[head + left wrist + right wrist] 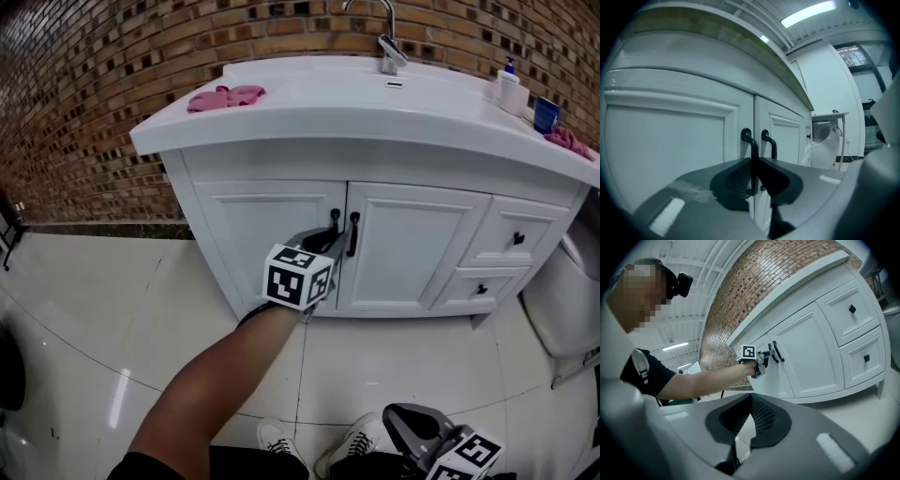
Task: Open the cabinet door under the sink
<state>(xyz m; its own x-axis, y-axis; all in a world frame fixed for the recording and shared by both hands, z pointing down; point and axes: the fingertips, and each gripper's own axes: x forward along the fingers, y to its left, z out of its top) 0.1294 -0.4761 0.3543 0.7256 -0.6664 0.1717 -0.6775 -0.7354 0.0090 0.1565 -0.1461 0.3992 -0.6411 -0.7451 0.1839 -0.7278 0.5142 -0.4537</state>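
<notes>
The white cabinet under the sink has two doors, and both sit flush. My left gripper (330,236) is shut on the black bar handle (751,143) of the left door (262,234). In the left gripper view its jaws (753,176) press on the bar from both sides. The right door's handle (769,143) stands free just beside it. My right gripper (401,419) hangs low near the floor, well away from the cabinet. In its own view the right gripper (750,399) is shut with nothing held.
Drawers (514,239) fill the cabinet's right side. On the sink top (375,103) are a faucet (389,52), a pink cloth (225,97), a soap bottle (507,84) and a blue cup (546,114). A toilet (562,300) stands at the right. The person's shoes (352,441) stand on the tile floor.
</notes>
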